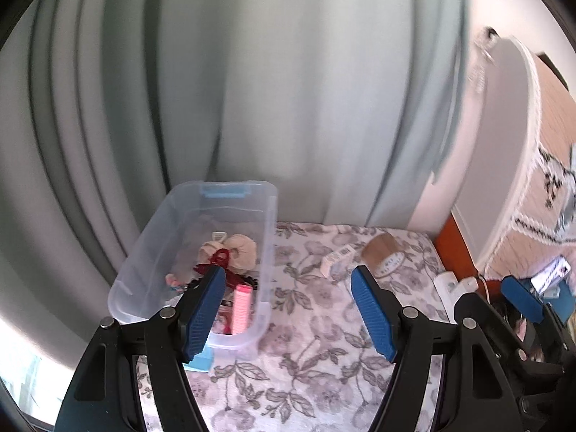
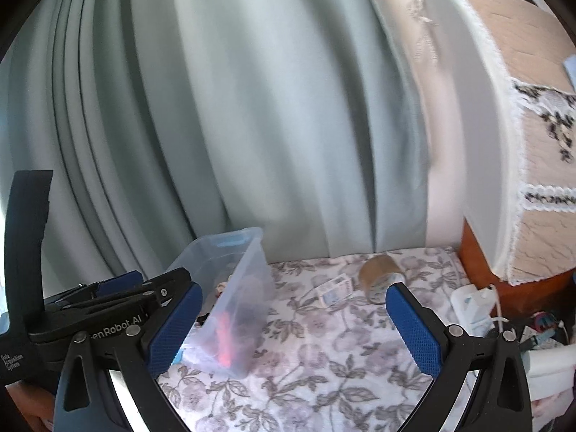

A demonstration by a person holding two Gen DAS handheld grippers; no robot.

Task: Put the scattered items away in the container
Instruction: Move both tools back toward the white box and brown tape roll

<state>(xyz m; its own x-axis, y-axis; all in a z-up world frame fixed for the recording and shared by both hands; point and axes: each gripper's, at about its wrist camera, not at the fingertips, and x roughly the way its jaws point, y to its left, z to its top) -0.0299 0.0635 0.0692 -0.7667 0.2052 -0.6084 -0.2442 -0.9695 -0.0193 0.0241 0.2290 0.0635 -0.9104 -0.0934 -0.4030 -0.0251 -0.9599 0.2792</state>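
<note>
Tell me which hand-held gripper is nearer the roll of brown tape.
Right. The right hand-held gripper sits just short of the roll of brown tape; the left hand-held gripper is beside the clear bin, farther away.

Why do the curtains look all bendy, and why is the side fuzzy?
Left wrist view: the fisheye lens bows the curtain outward, and the white cloth on the right smears with blur. Right wrist view: same bowing, and the clear box looks soft.

Left gripper [image 1: 288,309] spreading its fingers [image 1: 205,316] wide beside the clear container [image 1: 268,216]; tape roll [image 1: 381,253] lying on the floral surface [image 1: 306,360].
</note>
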